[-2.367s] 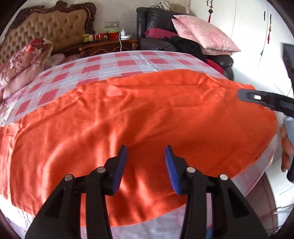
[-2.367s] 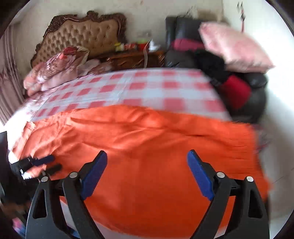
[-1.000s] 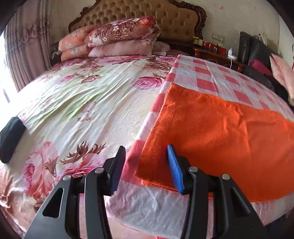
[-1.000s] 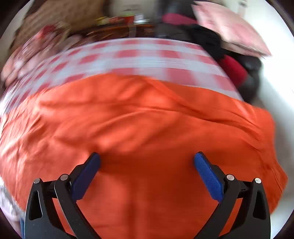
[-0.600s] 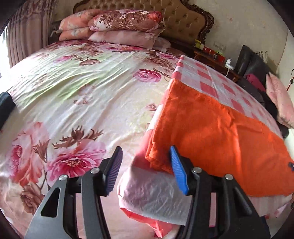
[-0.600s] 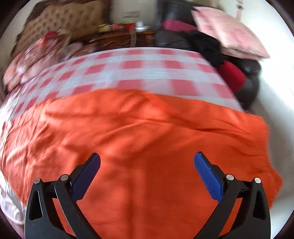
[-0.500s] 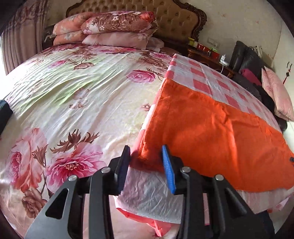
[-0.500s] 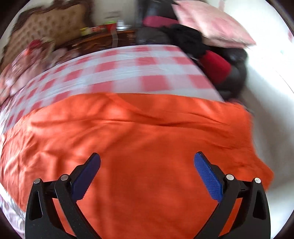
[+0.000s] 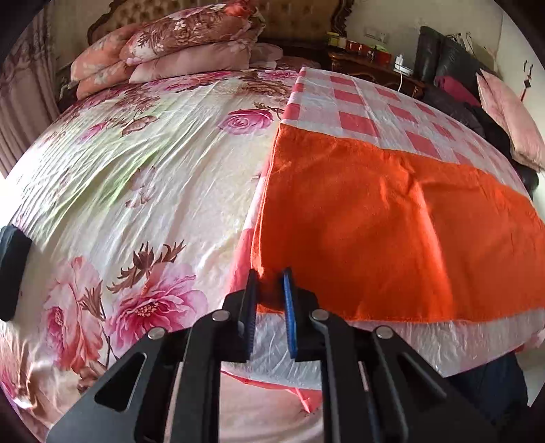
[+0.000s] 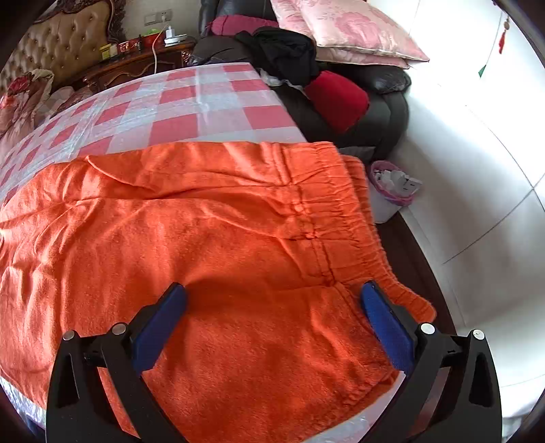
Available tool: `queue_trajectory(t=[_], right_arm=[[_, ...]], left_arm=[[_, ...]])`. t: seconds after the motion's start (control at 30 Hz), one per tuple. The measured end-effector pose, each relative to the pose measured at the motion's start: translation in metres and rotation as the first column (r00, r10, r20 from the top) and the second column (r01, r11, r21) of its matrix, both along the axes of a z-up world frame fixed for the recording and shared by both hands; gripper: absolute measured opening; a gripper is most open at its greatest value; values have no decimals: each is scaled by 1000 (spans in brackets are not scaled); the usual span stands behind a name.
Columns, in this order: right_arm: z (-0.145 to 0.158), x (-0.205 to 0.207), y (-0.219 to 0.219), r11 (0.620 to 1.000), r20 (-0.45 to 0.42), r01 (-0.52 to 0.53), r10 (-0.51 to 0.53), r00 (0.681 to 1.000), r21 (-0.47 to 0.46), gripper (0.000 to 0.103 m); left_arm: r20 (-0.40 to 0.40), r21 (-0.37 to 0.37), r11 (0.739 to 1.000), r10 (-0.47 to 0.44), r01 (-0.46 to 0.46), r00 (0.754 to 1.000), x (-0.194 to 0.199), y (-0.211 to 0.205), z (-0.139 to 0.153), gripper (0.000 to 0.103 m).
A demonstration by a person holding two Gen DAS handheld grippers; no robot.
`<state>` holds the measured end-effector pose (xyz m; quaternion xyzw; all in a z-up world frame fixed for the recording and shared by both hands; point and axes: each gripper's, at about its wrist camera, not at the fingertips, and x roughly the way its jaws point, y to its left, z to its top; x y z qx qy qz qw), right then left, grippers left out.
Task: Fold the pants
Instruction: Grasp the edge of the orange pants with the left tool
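Note:
Orange pants (image 9: 391, 221) lie flat along the near edge of the bed on a red-and-white checked cloth (image 9: 357, 105). My left gripper (image 9: 269, 296) is shut on the near corner of the leg hem at the pants' left end. In the right wrist view the pants (image 10: 204, 238) show their gathered elastic waistband (image 10: 327, 211) at the right end. My right gripper (image 10: 272, 306) is wide open just above the fabric near the waistband, its blue pads (image 10: 385, 317) apart and holding nothing.
A floral bedspread (image 9: 119, 170) covers the left of the bed, with stacked pillows (image 9: 177, 41) at the headboard. A dark armchair with pink cushions (image 10: 340, 30) and a red pillow (image 10: 337, 98) stands beyond the bed's right end. A small bin (image 10: 391, 184) sits on the floor there.
My left gripper moved from the middle of the pants to the hem end and closed on its near corner. My right gripper swung right to the waistband end and stayed open.

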<state>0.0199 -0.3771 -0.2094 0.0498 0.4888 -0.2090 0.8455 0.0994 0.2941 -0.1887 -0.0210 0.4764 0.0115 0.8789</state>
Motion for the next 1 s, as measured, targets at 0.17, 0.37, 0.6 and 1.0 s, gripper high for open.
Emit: queue_trajectory(t=[0.17,0.37,0.6,1.0], right_arm=[[1,13,29,996,15,-91,90,996,24,99],[2,19,57,992,12,-128,128,992,-2,99],[13,9,53,994,54,-108,107,993,25,98],[61,30,212,869,208,-468,433,877,162,94]], left_arm=[[-2,-35,997,62,-62,998,15,40,-1,12],[29,-323,923,232,-211,972,1,94,-13,75],[-170,-929,245,382,-277,908,-46,154,-118,75],[-114,-993,-1,290,-119,950,-9,131,-142,17]])
